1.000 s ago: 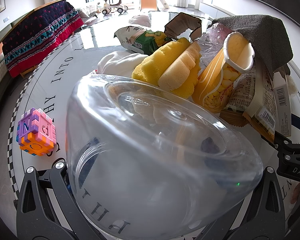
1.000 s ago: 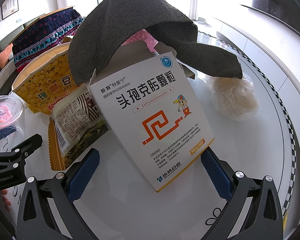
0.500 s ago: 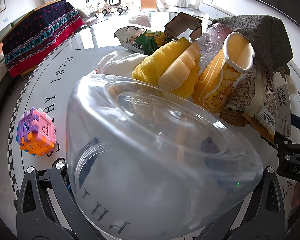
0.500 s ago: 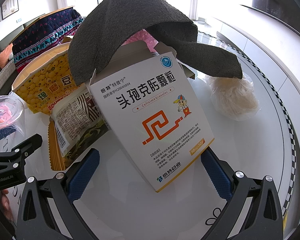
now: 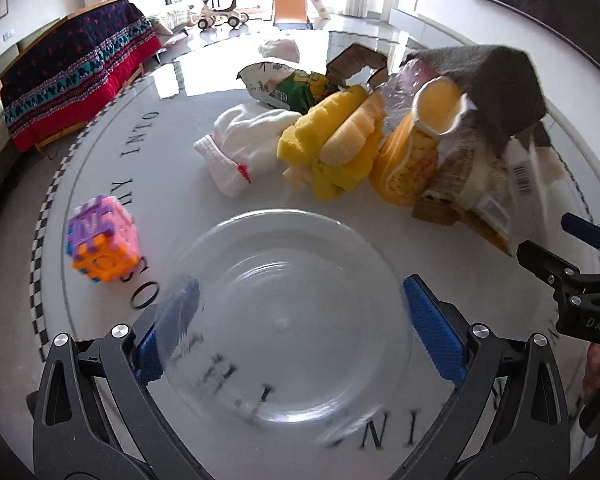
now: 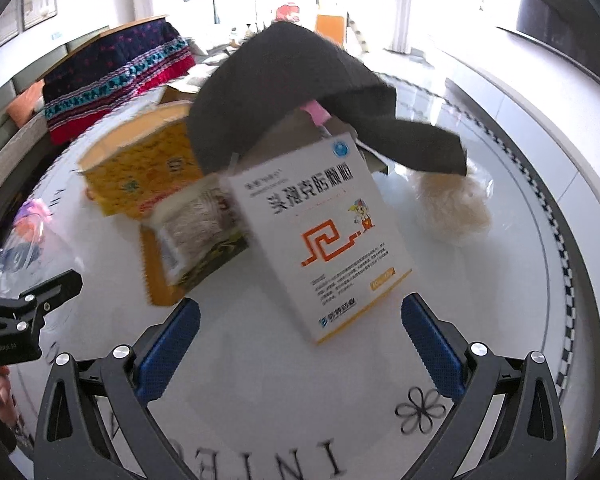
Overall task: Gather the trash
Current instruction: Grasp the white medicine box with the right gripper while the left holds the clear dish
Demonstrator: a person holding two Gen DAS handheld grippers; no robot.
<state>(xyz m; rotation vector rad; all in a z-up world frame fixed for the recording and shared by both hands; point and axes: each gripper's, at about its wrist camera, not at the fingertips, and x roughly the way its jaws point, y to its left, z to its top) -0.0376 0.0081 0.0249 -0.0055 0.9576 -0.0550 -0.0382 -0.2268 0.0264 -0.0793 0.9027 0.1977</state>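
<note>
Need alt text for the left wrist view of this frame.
The left tongs straddle a clear plastic cup, blurred, over a white table. Beyond lie a yellow sponge, snack bags, white cloth and a foam cube.

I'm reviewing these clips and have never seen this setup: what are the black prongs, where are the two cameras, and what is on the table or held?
No robot here: a person carries two hand-held grippers, each with a fisheye camera looking forward along its blue-padded fingers.

The left wrist view shows the left gripper with a clear cup between its fingers; blur hides whether they press on it. Ahead on the round white table lie a foam cube, a white sock, a yellow sponge and snack bags.

The right wrist view shows the right gripper, open and holding nothing, facing a medicine box under a dark cloth.
</note>
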